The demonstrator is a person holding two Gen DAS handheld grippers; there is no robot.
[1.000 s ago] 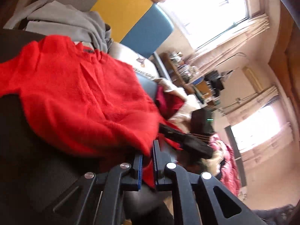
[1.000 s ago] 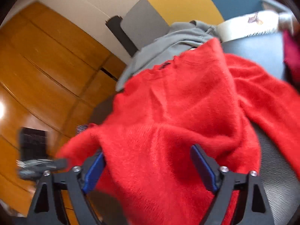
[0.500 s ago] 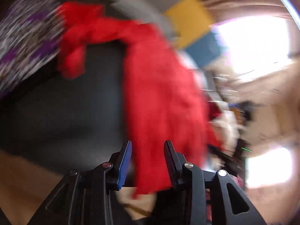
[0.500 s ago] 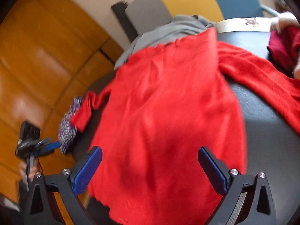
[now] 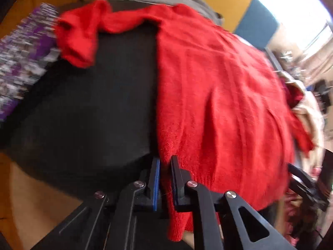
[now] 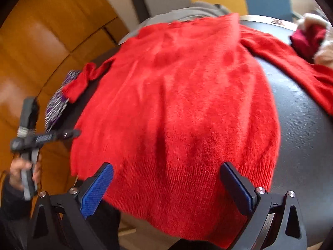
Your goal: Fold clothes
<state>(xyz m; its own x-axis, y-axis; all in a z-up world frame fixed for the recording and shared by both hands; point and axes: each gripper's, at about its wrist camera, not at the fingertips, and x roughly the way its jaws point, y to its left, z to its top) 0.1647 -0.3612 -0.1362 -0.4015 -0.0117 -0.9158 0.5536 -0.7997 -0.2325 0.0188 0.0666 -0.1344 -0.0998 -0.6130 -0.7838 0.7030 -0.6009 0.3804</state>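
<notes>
Now your left gripper [image 5: 165, 167] is closing its jaws on the lower hem corner of the fuzzy red knitted sweater [image 5: 218, 95], with fabric between the pads. Your right gripper [image 6: 166, 185] stands wide apart over the hem's middle, holding nothing. That sweater lies spread front-down across the dark round table [image 6: 301, 129], hem overhanging the near edge, one sleeve bunched beside a purple patterned cloth [image 5: 22, 54].

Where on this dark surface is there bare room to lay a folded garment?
One bare patch lies left of the red sweater, below its bunched sleeve and beside the purple patterned cloth. Another lies right of the sweater's body, under its other sleeve. The far edge is crowded with grey clothing.
</notes>
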